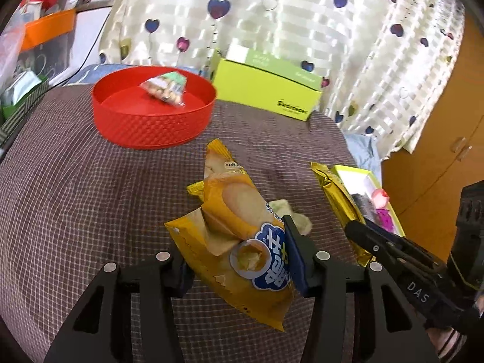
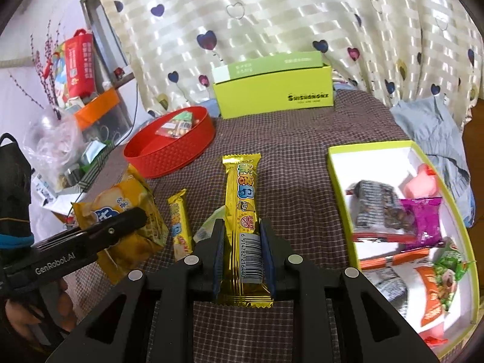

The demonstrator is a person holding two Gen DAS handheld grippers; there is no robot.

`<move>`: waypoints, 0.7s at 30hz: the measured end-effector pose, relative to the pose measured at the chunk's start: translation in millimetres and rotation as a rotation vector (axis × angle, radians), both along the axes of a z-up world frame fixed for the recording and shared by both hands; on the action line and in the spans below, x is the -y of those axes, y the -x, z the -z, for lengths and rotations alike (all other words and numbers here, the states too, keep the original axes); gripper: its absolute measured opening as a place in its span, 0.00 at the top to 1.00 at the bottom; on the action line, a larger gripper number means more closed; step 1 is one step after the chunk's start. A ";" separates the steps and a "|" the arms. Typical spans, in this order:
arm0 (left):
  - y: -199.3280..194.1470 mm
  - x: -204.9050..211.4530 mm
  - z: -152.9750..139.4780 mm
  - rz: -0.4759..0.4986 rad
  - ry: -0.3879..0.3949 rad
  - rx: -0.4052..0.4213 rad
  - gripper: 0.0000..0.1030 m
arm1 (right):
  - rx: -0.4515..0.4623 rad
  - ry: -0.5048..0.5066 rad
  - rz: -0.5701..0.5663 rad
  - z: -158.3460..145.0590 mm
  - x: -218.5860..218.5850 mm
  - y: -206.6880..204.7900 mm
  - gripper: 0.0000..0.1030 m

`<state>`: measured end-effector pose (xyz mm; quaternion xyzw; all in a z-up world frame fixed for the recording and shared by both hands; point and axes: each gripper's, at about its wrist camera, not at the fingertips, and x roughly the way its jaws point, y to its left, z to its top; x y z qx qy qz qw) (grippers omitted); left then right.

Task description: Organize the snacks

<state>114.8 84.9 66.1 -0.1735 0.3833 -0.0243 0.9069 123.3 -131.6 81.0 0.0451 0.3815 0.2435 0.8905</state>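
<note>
My left gripper [image 1: 239, 242] is shut on a yellow snack bag [image 1: 230, 211] with a blue logo, holding it tilted just above the checked tablecloth [image 1: 90, 196]. The right wrist view shows the same gripper [image 2: 130, 217] clamped on that bag [image 2: 127, 199]. My right gripper [image 2: 242, 224] is shut on a long gold snack bar [image 2: 242, 193] that points away from me. A red round basket [image 1: 151, 124] stands at the back left with one small clear snack packet [image 1: 165, 87] inside. A short gold bar [image 2: 180, 220] and a pale green packet [image 2: 208, 227] lie on the cloth between the grippers.
A lime-green tray [image 2: 335, 181] with several snack packets sits at the right table edge. A lime-green box [image 2: 272, 93] stands at the back against the heart-print curtain [image 2: 272, 15]. Cluttered shelves and an orange bin [image 2: 96, 106] are off the left side.
</note>
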 end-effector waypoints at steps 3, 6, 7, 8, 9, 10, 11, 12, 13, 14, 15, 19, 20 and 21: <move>-2.5 11.2 -4.8 0.027 -0.001 0.004 0.50 | 0.004 0.001 0.019 -2.4 10.1 1.3 0.80; -4.0 22.0 -8.7 0.050 -0.005 0.012 0.50 | 0.009 0.004 0.037 -4.8 20.2 3.0 0.80; -5.5 27.4 -10.9 0.064 -0.006 0.015 0.50 | 0.011 0.004 0.043 -5.6 23.2 3.2 0.80; -6.2 31.7 -12.3 0.072 -0.006 0.017 0.50 | 0.013 0.005 0.050 -6.7 26.9 3.7 0.80; -7.5 36.9 -14.5 0.083 -0.008 0.022 0.50 | 0.016 0.007 0.060 -7.8 31.4 4.5 0.80; -8.3 41.7 -16.3 0.093 -0.010 0.025 0.50 | 0.018 0.007 0.066 -8.5 34.9 5.0 0.80; -9.3 45.6 -17.6 0.102 -0.010 0.028 0.50 | 0.019 0.007 0.075 -9.2 40.0 5.6 0.80; -10.2 49.8 -18.8 0.110 -0.010 0.031 0.50 | 0.019 0.007 0.082 -9.5 44.0 6.2 0.80; -11.8 56.2 -20.4 0.124 -0.012 0.034 0.50 | 0.018 0.008 0.090 -9.5 47.7 6.6 0.80; -12.2 59.8 -21.1 0.131 -0.013 0.035 0.50 | 0.018 0.007 0.101 -9.7 53.0 7.2 0.80; -13.0 63.5 -21.7 0.139 -0.013 0.037 0.50 | 0.018 0.007 0.108 -10.1 56.7 7.7 0.80; -16.6 80.0 -24.2 0.174 -0.013 0.040 0.50 | 0.021 0.004 0.136 -11.1 72.3 10.4 0.80; -17.6 84.7 -25.2 0.184 -0.011 0.042 0.50 | 0.022 0.003 0.144 -11.3 76.8 11.2 0.80; -18.7 89.3 -26.4 0.193 -0.011 0.043 0.50 | 0.022 0.002 0.149 -11.6 80.0 11.4 0.80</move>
